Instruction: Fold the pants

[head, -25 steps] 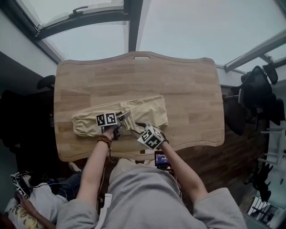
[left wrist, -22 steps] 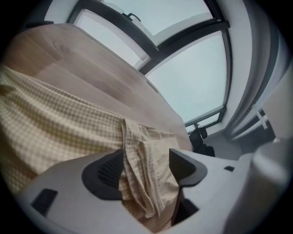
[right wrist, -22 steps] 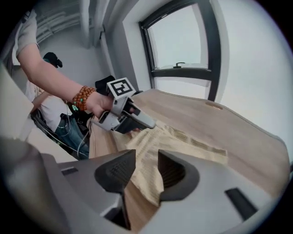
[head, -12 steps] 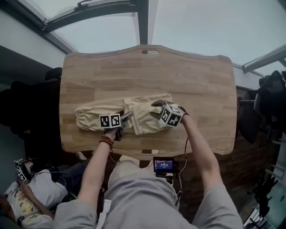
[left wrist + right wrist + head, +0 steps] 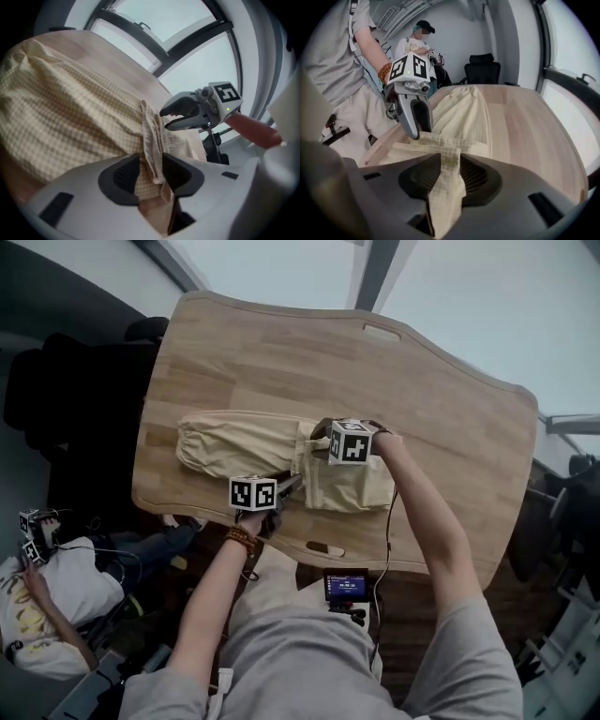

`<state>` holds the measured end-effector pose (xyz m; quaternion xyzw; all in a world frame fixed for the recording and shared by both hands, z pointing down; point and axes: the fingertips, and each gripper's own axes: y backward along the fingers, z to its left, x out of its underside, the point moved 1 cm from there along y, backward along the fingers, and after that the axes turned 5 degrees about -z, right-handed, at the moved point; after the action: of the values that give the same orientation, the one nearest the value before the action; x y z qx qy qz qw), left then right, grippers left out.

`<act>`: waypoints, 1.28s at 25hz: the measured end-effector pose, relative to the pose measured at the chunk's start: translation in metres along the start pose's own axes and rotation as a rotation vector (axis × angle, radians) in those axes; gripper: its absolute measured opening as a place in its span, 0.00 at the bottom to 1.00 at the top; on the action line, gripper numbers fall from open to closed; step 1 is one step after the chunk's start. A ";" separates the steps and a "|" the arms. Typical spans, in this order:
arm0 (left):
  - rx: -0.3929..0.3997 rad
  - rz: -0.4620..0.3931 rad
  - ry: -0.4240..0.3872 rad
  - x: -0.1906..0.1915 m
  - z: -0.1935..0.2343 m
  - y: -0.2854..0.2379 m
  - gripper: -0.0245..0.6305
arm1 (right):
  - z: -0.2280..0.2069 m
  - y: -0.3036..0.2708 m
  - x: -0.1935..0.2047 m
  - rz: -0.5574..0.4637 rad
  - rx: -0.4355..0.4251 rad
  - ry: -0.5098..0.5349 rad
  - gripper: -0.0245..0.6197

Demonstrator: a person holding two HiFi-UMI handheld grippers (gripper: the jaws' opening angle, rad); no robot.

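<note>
Two grips just made: left hand-held gripper (image 5: 152,174) has closed onto the near edge of the pants (image 5: 242,441). They lie on the desk (image 5: 427,395). Right hand-held gripper (image 5: 445,177), swung across, pinches the far edge; next fold looks ready.

Wooden table (image 5: 450,427), beige pants (image 5: 234,442) lying on it

Tally from my station:

- Pants (image 5: 244,442): one pair, beige.
- Table (image 5: 441,418): one, wooden.
- Grippers: two. I see the left gripper (image 5: 289,484) and the right gripper (image 5: 319,432). The jaws of both have just been closing, with pants cloth between each pair.
- Small screen (image 5: 345,585) at the wearer's waist: one.
- Bead bracelet (image 5: 242,538): one.
- Bystander (image 5: 47,615): one, seated.
- Black office chair (image 5: 482,72): I count one for certain.
</note>
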<state>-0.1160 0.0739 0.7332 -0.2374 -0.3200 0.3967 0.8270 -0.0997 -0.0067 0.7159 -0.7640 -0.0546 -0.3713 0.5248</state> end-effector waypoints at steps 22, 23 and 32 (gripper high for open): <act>0.018 0.041 -0.011 0.023 -0.034 0.008 0.32 | -0.057 0.023 0.007 -0.202 0.027 -0.362 0.22; 0.000 0.051 0.017 0.029 -0.031 0.001 0.32 | -0.053 0.030 0.012 -0.195 0.019 -0.364 0.22; -0.033 0.014 0.085 0.031 -0.017 0.003 0.09 | -0.018 0.038 0.093 0.073 -0.029 -0.307 0.07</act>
<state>-0.0907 0.0982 0.7297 -0.2698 -0.2894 0.3867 0.8330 -0.0235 -0.0672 0.7480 -0.8207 -0.1012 -0.2316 0.5124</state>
